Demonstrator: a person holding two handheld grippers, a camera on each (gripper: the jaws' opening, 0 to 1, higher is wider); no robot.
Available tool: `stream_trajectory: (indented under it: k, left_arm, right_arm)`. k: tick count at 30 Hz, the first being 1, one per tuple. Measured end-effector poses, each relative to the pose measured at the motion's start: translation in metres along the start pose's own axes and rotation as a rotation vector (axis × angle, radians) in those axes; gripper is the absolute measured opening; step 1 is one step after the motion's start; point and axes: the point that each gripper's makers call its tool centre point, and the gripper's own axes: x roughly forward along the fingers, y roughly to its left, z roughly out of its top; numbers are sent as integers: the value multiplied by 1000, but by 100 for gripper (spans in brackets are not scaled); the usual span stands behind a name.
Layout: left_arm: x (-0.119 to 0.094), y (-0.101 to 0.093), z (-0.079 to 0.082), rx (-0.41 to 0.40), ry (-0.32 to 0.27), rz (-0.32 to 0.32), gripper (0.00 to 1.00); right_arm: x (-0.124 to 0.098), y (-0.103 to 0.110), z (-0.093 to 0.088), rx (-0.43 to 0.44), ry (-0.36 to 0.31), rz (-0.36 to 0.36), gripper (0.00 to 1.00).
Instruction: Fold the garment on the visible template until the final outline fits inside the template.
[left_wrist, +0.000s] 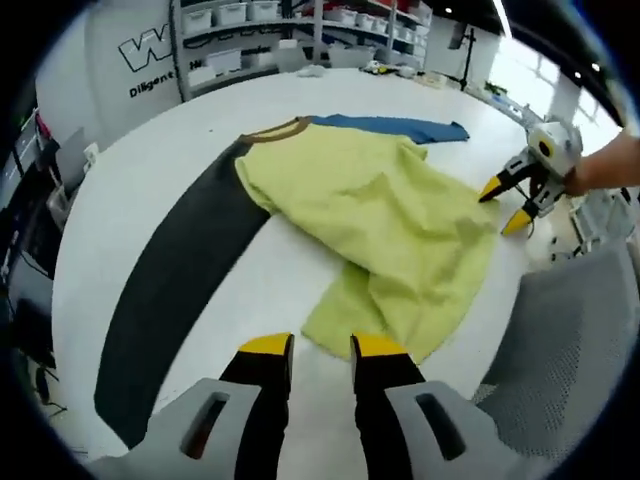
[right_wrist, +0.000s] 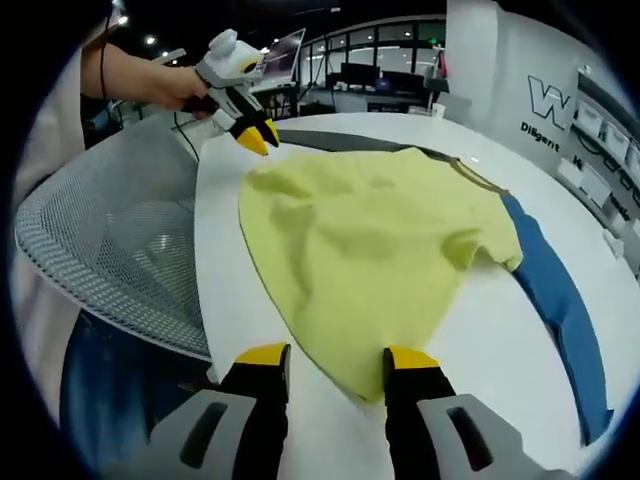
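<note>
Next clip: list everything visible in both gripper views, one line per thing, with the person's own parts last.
Yellow-green short-sleeved T-shirt with a brown collar: one, lying rumpled and partly folded across the middle of the table.
Dark grey strip template: one, running from the collar towards the near table edge.
Blue strip template: one, sticking out from under the shirt's far side.
Round white table: one, under everything.
Grey mesh chair back: one, at the table edge by the person.
Shelves with white bins: several, in the background.
Left gripper: yellow-tipped, open, just short of the shirt's edge.
Right gripper: yellow-tipped, open, at the hem.
Hand: holding the left gripper.
</note>
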Motion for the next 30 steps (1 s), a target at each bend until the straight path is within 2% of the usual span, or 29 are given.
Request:
stream_trajectory:
  k: [1,4,5,9,10,13,16,20,21,23,26,28,30]
  left_arm:
    - [7,2,1,1,19,-10,25]
    - [18,0,11,24,24,-42,22]
    - [23,-8,6,21,64,-97,19]
    - [30,-8,-5,76,133,-94,4]
    - [29,-9,-1,31,93,-101,4]
    - [19,-12,-11,-17,131,-118,3]
    - [-1,-16,-18,-84,126,-108,3]
    - [-26,-22,-34,-258,101,-100,3]
    - [-31,-25,-43,-295,100,-99,3]
    - [-38,-29,-57,-313,103,-82,3]
    - [-43,-32,-66,-362,72,-47,3]
    - [-46,-38,-72,-432,72,-50,3]
    - [-48,-41,-75,-431,66,-45,3]
  right_arm:
    - [0,0,0,2,0,0,33]
    - [0,-1,0,5,-1,-1,32]
    - [0,-2,0,5,1,-2,32]
    - [-1,-2,-1,4,7,-4,31]
    - [-1,-2,-1,5,8,-5,31]
    - [-2,-3,-2,8,9,-8,31]
    - [-3,-4,-3,4,12,-14,30]
    - [-3,-5,-3,-2,13,-21,28]
    - [-4,-5,-4,-4,15,-23,28]
    - [-5,-5,-4,-6,18,-26,27]
    - [-6,-5,-6,-10,21,-26,24]
    - [-9,-5,-9,-23,49,-28,17]
    - [-11,-4,-12,-36,70,-32,10]
